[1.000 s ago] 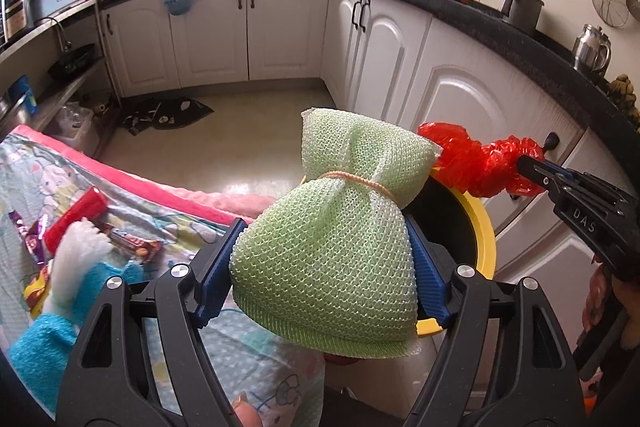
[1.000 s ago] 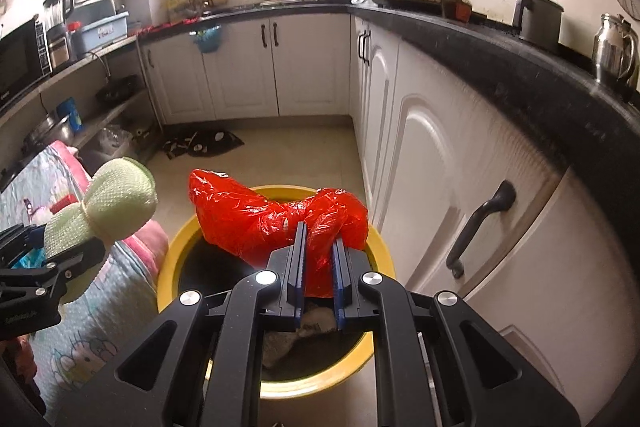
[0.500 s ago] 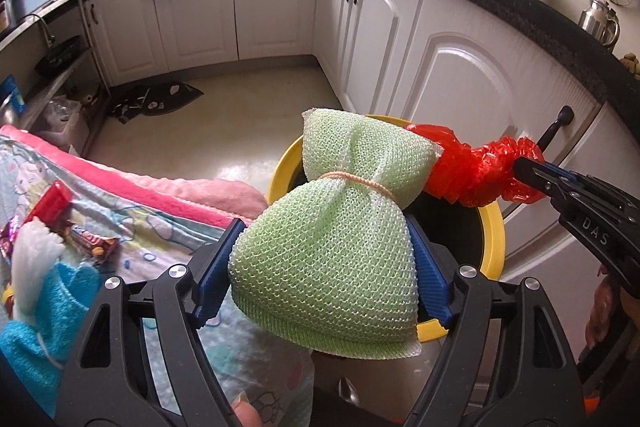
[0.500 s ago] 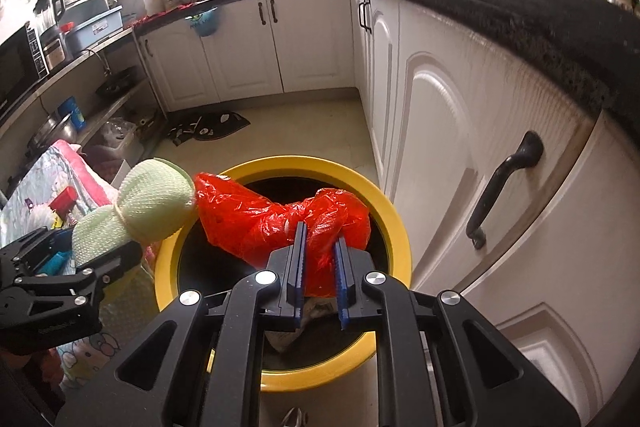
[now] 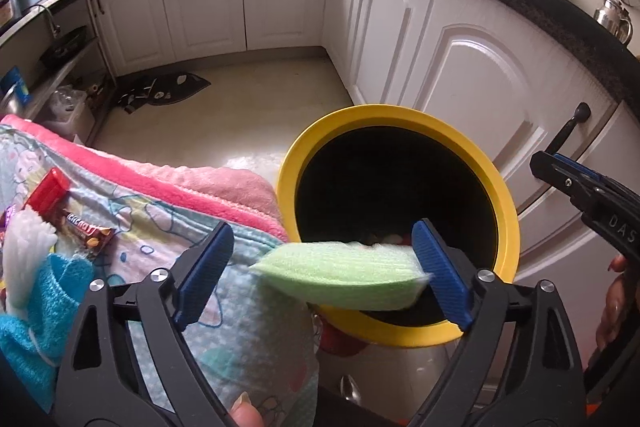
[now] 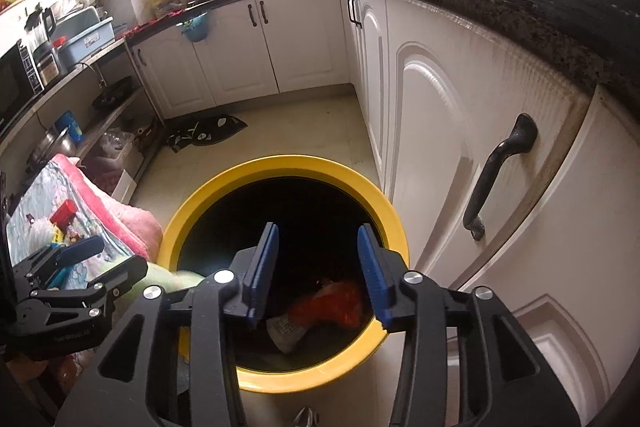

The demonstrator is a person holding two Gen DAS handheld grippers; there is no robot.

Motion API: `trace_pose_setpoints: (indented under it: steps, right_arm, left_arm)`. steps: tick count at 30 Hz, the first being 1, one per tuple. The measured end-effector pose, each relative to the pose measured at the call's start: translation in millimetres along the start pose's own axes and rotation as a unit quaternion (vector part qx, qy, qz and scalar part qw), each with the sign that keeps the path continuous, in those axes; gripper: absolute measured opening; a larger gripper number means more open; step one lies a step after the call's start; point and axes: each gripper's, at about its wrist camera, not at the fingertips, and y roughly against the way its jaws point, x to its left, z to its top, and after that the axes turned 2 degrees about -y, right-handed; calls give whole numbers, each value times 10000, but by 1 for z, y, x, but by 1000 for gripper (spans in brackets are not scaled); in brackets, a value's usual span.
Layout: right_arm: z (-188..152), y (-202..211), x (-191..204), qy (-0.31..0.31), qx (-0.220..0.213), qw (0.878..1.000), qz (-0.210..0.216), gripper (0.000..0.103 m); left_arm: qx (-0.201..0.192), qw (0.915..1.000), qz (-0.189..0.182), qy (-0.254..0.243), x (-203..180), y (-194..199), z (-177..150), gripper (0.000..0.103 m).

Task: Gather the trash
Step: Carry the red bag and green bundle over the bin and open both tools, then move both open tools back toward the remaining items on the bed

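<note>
We saw both claws just open. Right gripper [image 6: 316,269] empty, red bag [image 6: 326,305] down in yellow bin [image 6: 200,199]. Left gripper [image 5: 320,271] wide, green mesh pouch [image 5: 340,281] blurred, slipping toward bin. Two pieces binned; wrappers [image 5: 86,231] remained on blanket [image 5: 168,215].

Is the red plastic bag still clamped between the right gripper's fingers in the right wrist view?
No: the right gripper stands open and empty, and the red plastic bag lies inside the yellow-rimmed bin.

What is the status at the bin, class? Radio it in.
Both grippers, left and right, just opened. Green mesh pouch dropping over yellow bin; red bag already inside. Nothing in the way.
</note>
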Motion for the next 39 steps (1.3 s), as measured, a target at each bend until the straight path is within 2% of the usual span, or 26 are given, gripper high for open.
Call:
trace_pose_setpoints:
  steps: [5,10,23,39]
  right_arm:
    - [1,8,2,6,-108,9999,24,53]
    - [3,16,2,-28,-212,9998,38,57]
    - [13,47,7,-76,-539,9984,184,62]
    - [15,84,50,327,-864,9935,666,67]
  left_arm:
    - [-98,9999,3,110,7,11,-2,88]
    - [-245,9995,-81,194,11,20,1,91]
    - [-597,9979,47,255,14,58,7,92]
    - [-1119,9904,338,731,50,119,-9,92]
